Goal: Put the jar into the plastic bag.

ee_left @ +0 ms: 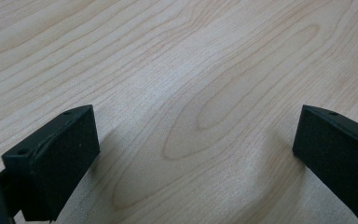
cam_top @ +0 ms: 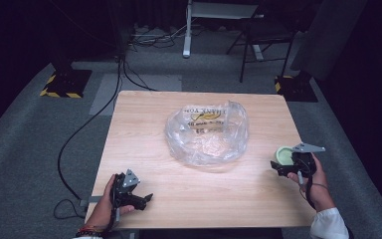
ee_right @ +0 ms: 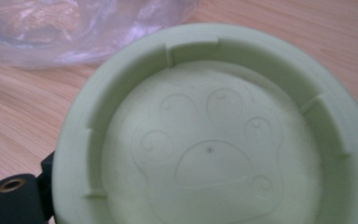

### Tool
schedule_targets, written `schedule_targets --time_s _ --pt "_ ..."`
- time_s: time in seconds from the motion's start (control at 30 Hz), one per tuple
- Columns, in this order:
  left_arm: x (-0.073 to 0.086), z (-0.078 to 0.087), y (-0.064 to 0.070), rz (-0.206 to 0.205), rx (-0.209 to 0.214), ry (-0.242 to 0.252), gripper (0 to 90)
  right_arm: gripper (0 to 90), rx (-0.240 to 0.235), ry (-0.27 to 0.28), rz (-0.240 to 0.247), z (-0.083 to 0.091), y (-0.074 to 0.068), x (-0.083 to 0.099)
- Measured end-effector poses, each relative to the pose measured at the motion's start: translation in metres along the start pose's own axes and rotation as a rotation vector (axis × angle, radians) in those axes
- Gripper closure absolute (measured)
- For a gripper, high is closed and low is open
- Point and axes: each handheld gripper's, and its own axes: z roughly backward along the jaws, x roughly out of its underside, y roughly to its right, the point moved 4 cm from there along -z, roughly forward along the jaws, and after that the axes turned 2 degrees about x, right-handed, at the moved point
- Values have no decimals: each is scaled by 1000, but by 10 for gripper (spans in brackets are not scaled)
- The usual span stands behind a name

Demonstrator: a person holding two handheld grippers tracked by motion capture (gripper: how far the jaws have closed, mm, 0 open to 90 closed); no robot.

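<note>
Near the bench's right edge, the right gripper point(cam_top: 284, 168) jaws clasp a pale green round plastic dish point(cam_top: 284, 155) by its rim, a grip that may slip; left gripper point(cam_top: 138, 198) jaws gape wide.

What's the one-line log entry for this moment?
left gripper: open, empty, over table | right gripper: holds green bowl | bag: mid-table

A black chair point(cam_top: 266, 35) and white desk leg point(cam_top: 187, 30) stand beyond the wooden table point(cam_top: 144, 129).
</note>
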Motion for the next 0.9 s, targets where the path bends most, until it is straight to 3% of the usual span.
schedule_targets --time_s 0.7,0.9 --pt "0 0 0 0 0 0 1 110 -44 46 78 18 -27 -44" --pt "0 0 0 0 0 0 1 110 -70 55 103 17 -40 -59"
